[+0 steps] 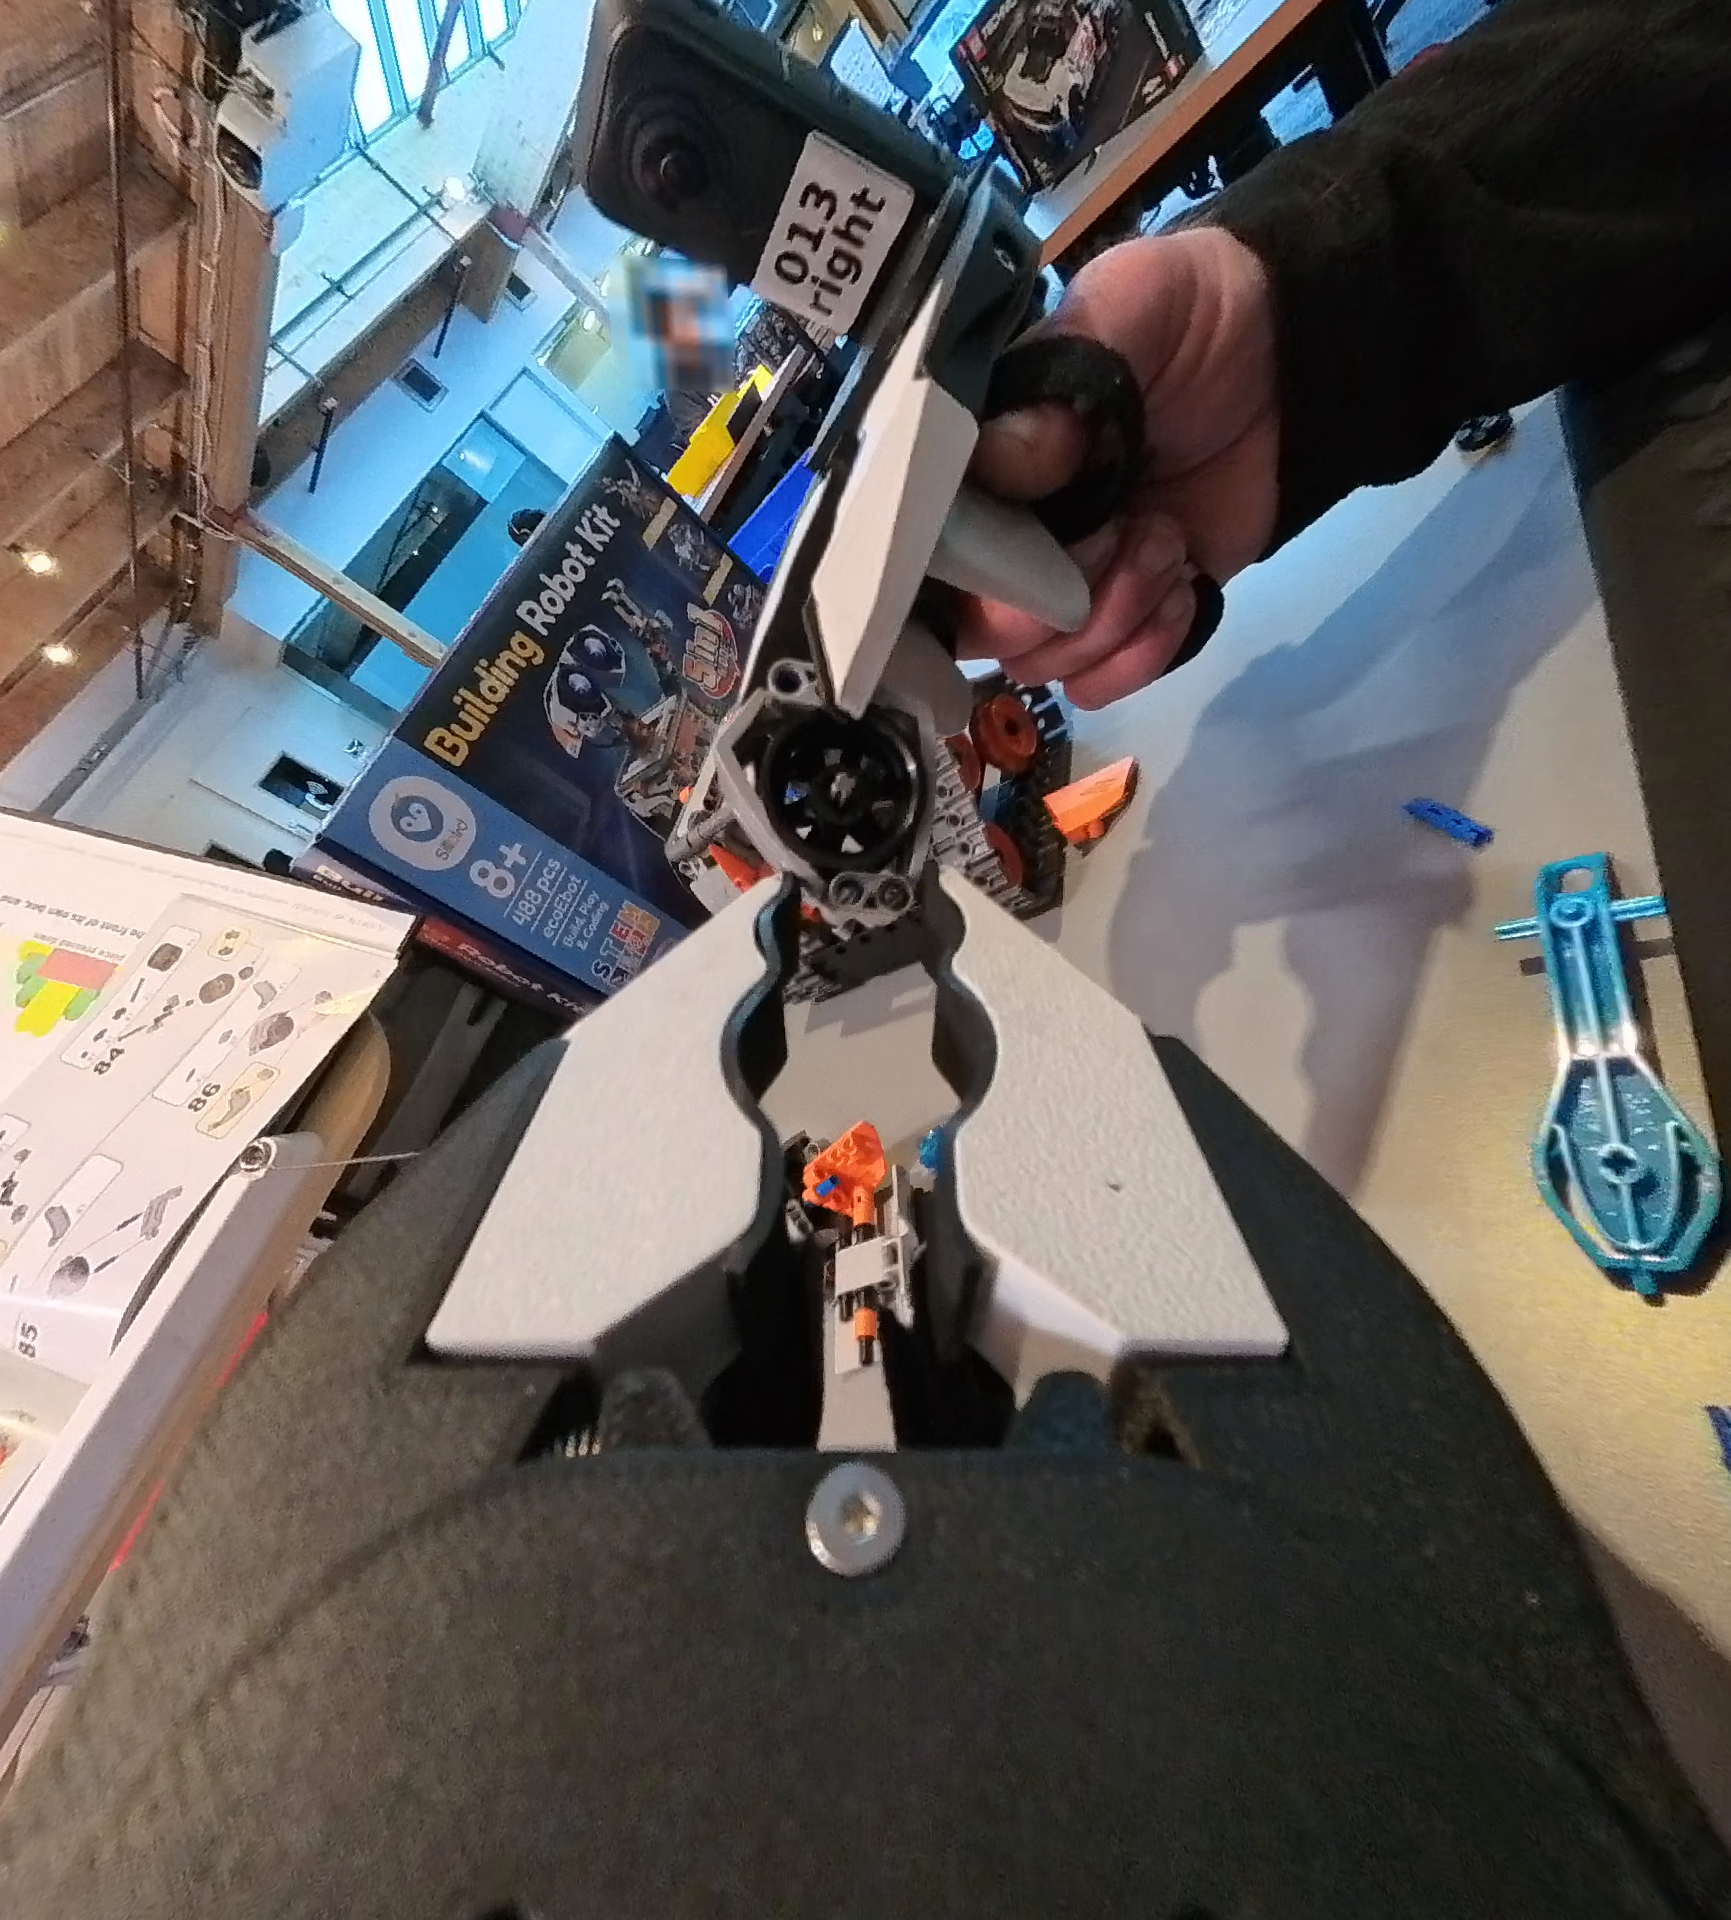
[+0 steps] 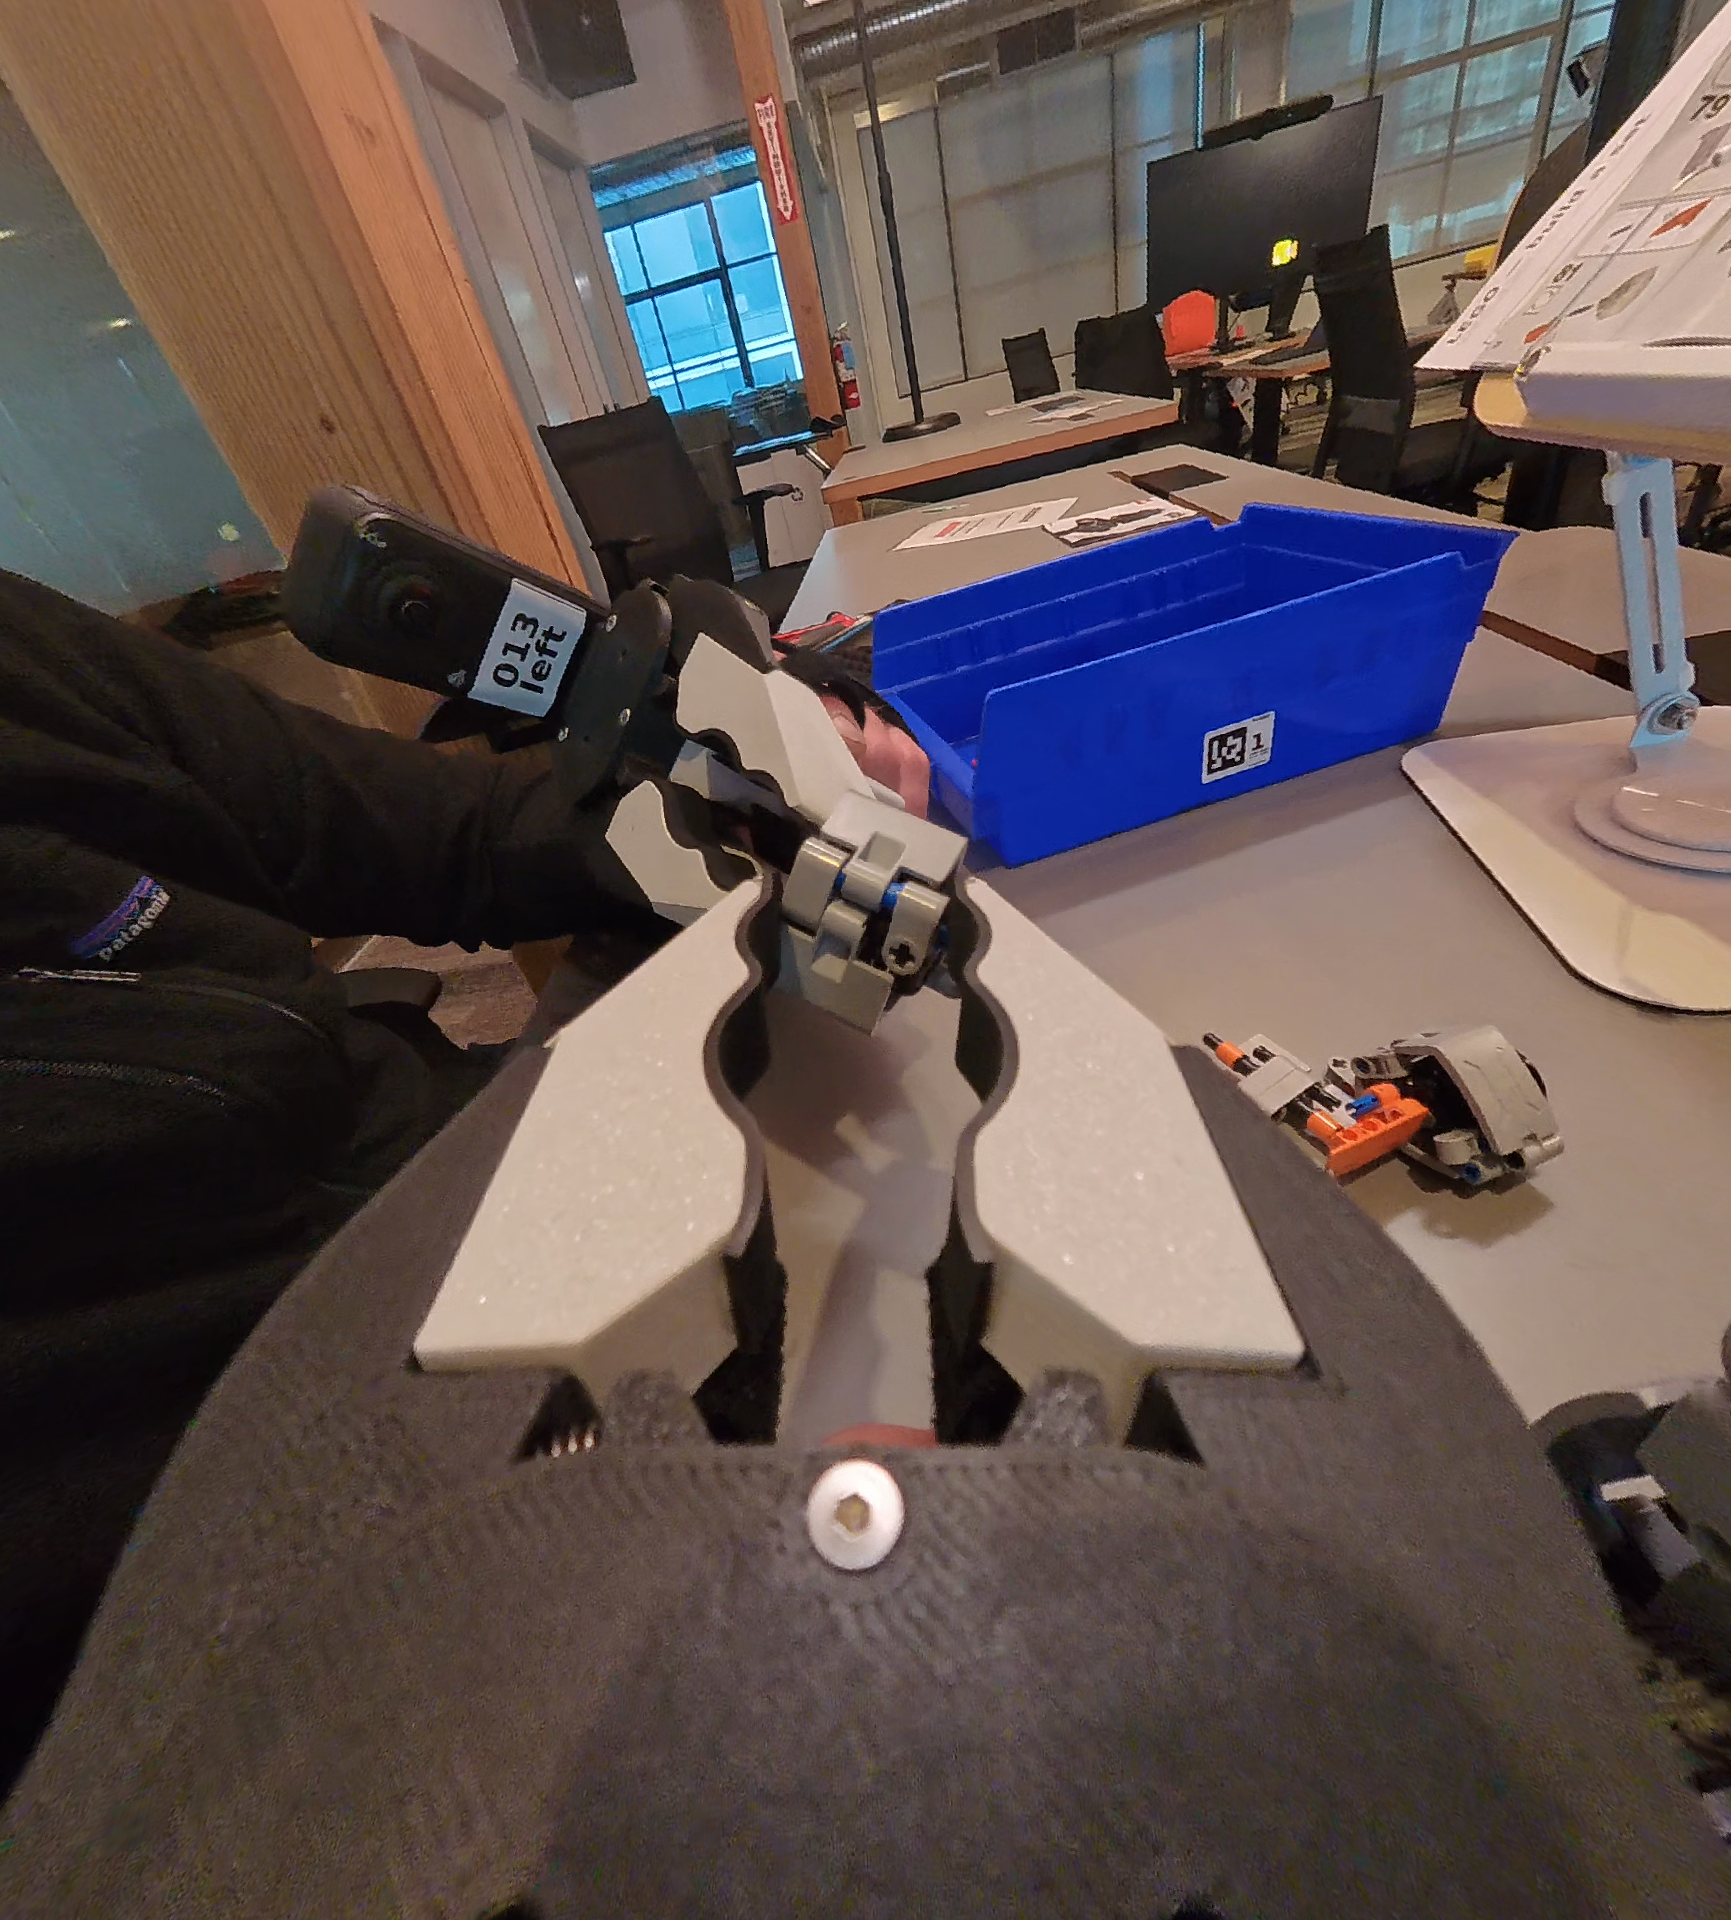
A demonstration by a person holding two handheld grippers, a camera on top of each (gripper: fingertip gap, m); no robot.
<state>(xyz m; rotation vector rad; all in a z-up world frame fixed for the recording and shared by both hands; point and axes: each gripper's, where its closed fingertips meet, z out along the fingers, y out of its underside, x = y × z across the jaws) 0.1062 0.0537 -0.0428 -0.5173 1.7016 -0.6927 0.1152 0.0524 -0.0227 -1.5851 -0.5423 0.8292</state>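
I have a grey brick assembly (image 1: pixel 830 790) pinched between both sets of jaws, held up off the surface (image 2: pixel 1308 935). My left gripper (image 1: pixel 861 904) takes its lower end: the jaws stand partly apart, clenched on the grey beams just below the black round hub. My right gripper (image 2: pixel 866 914) meets it from the opposite side, jaws likewise narrowed to the width of the piece and grasping its grey blocks, where blue pins show. From the left wrist view the right jaws are seen edge-on, so how firmly they bite I can only suppose; they look closed on it.

I judge this piece to be light and stiff, but built of pressed-together parts, so it could pop apart if squeezed across a joint. The flat grey beams are the safest hold; the round hub would likely slip.

Beneath my left jaws, a smaller grey-and-orange sub-assembly (image 1: pixel 861 1236) lies on the surface. Beyond the left jaws' tips stands a tracked model with orange wheels (image 1: pixel 1006 800), and past that a dark blue kit box (image 1: pixel 528 769). Right of the left jaws lie a teal plastic tool (image 1: pixel 1619 1122) and a small blue piece (image 1: pixel 1451 821); left of them an open instruction booklet (image 1: pixel 113 1039) rests on a stand. Ahead and right of my right jaws sits a blue bin (image 2: pixel 1183 686).
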